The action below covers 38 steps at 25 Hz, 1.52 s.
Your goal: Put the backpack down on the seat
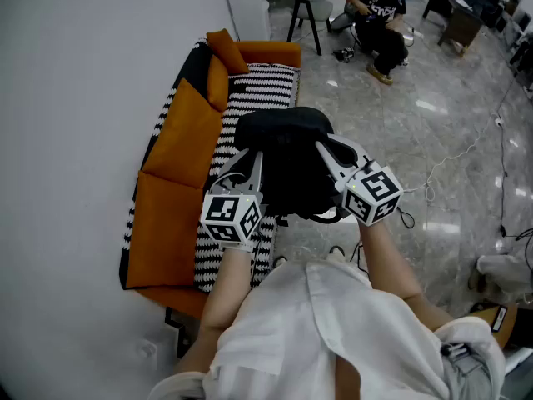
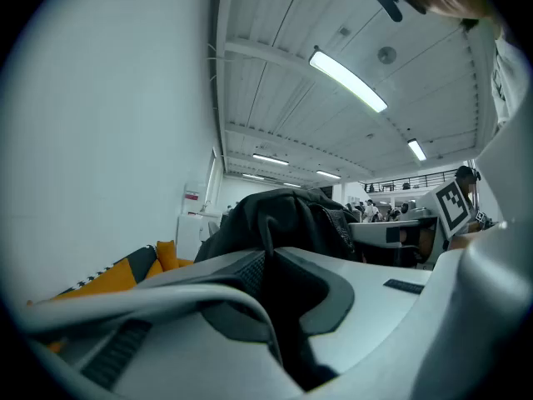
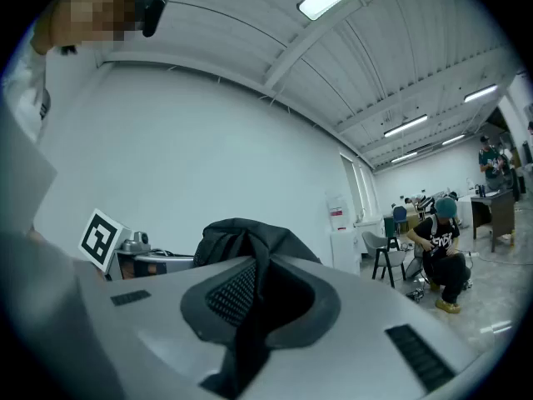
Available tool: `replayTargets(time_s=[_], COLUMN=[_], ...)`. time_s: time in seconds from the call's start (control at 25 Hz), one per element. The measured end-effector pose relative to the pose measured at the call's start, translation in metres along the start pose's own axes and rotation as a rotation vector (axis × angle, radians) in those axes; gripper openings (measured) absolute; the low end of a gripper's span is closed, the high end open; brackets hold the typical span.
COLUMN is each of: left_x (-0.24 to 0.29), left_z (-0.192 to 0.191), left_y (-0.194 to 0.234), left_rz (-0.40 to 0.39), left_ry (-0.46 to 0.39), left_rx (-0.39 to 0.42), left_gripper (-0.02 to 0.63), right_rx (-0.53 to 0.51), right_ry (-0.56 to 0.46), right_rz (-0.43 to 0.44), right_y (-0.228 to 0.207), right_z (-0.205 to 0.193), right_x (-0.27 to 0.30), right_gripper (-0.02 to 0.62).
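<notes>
I have both tools clenched on the backpack [image 1: 287,161]. My left gripper [image 1: 252,167] pinches a black strap [image 2: 268,238] between its jaws, and my right gripper [image 1: 331,155] pinches a second strap [image 3: 250,307] the same way. The bag hangs bunched between them, up in the air at about the level of the tools. From my head camera it covers the front edge of the sofa's [image 1: 171,198] striped seat [image 1: 266,86] and part of the gray floor [image 1: 400,132]. Orange cushions [image 1: 225,50] lie at the sofa's far end. A person [image 1: 379,19] crouches well beyond the sofa, near a chair [image 1: 304,2].
</notes>
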State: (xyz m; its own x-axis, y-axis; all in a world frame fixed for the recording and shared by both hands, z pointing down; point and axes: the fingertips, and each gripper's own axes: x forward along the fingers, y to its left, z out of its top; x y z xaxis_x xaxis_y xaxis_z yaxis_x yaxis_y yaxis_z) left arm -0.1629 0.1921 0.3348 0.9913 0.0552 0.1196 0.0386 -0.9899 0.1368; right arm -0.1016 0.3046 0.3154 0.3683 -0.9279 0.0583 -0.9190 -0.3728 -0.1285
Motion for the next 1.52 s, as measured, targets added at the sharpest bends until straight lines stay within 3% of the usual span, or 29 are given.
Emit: replayTargets(time_s=[0.68,1.12,1.52], left_x=[-0.016,-0.029,0.015], left_z=[0.007,0.001,-0.004], left_y=[0.022,0.041,0.045], left_rz=[0.035,0.003,-0.013], left_ry=[-0.036,-0.030,0.001], left_rx=[-0.001,-0.027,-0.021], left_gripper=[0.040,0.038,0.038], right_rx=[0.031,0.042,0.059], right_ry=[-0.030,-0.013,-0.001], right_rz=[0.049,0.004,-0.004], right_y=[0.018,0.036,-0.003], right_z=[0.002,-0.008,-0.013], right_x=[0.019,0.030,0.047], right_gripper=[0.041,0.041,0.041])
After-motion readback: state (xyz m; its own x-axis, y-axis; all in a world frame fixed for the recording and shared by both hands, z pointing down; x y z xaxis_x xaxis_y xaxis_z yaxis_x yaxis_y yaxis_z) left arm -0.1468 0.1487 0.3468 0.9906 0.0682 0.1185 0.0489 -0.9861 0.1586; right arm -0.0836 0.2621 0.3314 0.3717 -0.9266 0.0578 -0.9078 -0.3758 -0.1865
